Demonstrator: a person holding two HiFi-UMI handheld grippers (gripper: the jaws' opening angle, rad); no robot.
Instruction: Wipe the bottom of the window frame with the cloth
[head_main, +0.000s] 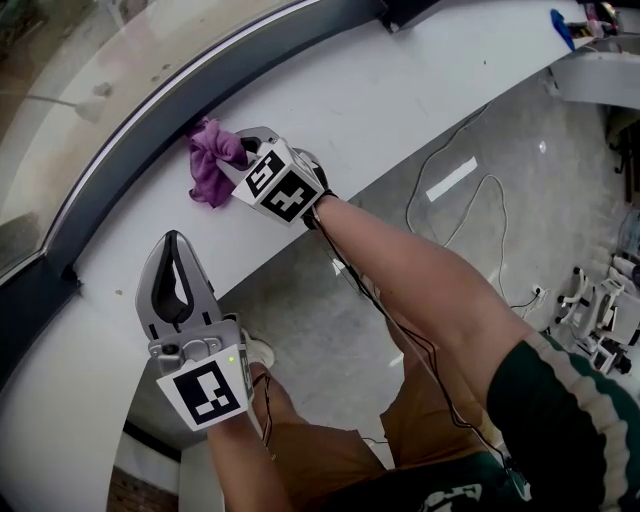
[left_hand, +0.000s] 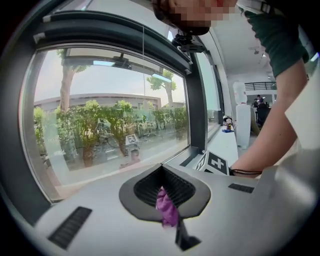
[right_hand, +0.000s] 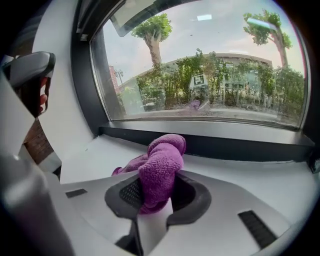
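Observation:
A purple cloth (head_main: 210, 162) is bunched against the dark bottom strip of the window frame (head_main: 120, 178), on the white curved sill (head_main: 400, 90). My right gripper (head_main: 242, 160) is shut on the cloth. In the right gripper view the cloth (right_hand: 161, 165) bulges up out of the right gripper (right_hand: 155, 197), just short of the frame strip (right_hand: 230, 146). My left gripper (head_main: 176, 245) hovers over the sill nearer me, shut with nothing in it. In the left gripper view the cloth (left_hand: 167, 207) shows through the slit of the left gripper (left_hand: 167, 195).
The glass (head_main: 60, 90) lies beyond the frame. A dark upright frame post (head_main: 408, 10) meets the sill at the top. Below the sill's edge, white cables (head_main: 455, 205) trail on the grey floor, and equipment (head_main: 600, 315) stands at the right.

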